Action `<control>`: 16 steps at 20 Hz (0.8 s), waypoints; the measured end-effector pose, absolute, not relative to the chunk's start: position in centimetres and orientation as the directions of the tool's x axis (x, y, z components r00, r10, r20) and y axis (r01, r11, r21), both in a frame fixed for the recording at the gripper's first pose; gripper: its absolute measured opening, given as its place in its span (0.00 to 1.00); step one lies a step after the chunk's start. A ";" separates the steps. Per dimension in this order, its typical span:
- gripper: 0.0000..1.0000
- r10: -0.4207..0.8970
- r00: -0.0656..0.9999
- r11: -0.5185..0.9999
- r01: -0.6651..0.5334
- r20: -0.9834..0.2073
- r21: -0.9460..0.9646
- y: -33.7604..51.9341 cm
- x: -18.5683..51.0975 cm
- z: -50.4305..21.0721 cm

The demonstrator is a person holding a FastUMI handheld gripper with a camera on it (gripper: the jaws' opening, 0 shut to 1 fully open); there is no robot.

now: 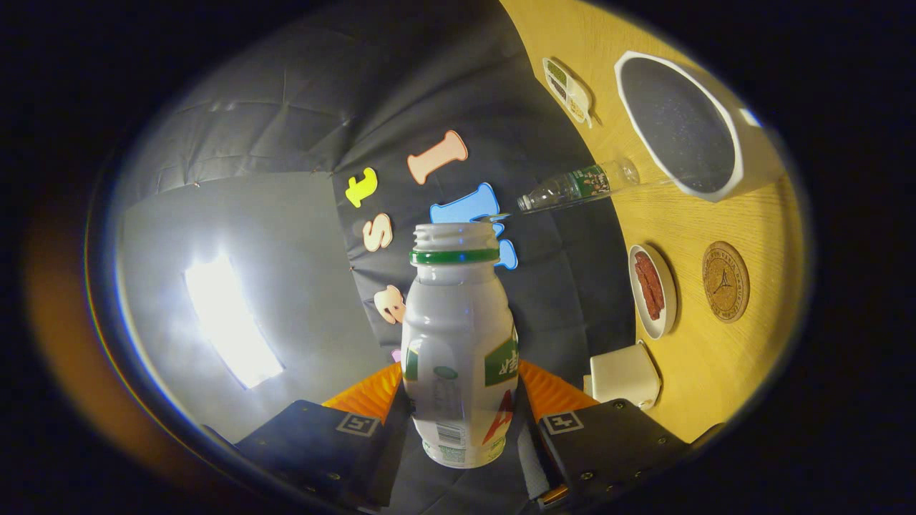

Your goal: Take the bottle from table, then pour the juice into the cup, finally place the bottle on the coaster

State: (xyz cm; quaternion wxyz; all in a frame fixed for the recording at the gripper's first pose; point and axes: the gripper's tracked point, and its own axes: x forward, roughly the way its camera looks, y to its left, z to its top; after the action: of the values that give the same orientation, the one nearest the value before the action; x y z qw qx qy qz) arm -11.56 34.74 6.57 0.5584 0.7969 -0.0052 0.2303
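My gripper (461,400) is shut on a white juice bottle (458,336) with a green neck ring and an uncapped mouth, held between both fingers and pointing straight ahead. The view is rolled, so the wooden table (687,372) rises along the right side and the bottle lies roughly parallel to its top. A white cup (624,375) stands on the table just right of the right finger. Beyond the cup, a round cork coaster (725,281) lies bare. I see no juice leaving the bottle's mouth.
Between cup and coaster sits a small white dish (651,290) of red strips. Farther along the table are a clear plastic bottle (576,187), a big white-rimmed bowl (680,125) and a small snack tray (567,89). A bright lamp (229,322) glares at the left.
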 end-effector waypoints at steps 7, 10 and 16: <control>0.68 0.236 0.900 -0.389 -0.259 0.368 0.884 34.6 -11.5 6.6; 0.68 0.230 0.901 -0.396 -0.258 0.368 0.881 34.5 -11.5 6.6; 0.68 0.211 0.906 -0.415 -0.257 0.367 0.873 34.6 -11.4 6.7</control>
State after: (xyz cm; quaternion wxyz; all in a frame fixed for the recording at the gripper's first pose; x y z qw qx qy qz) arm -11.41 34.55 6.69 0.5404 0.8130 -0.0140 0.2164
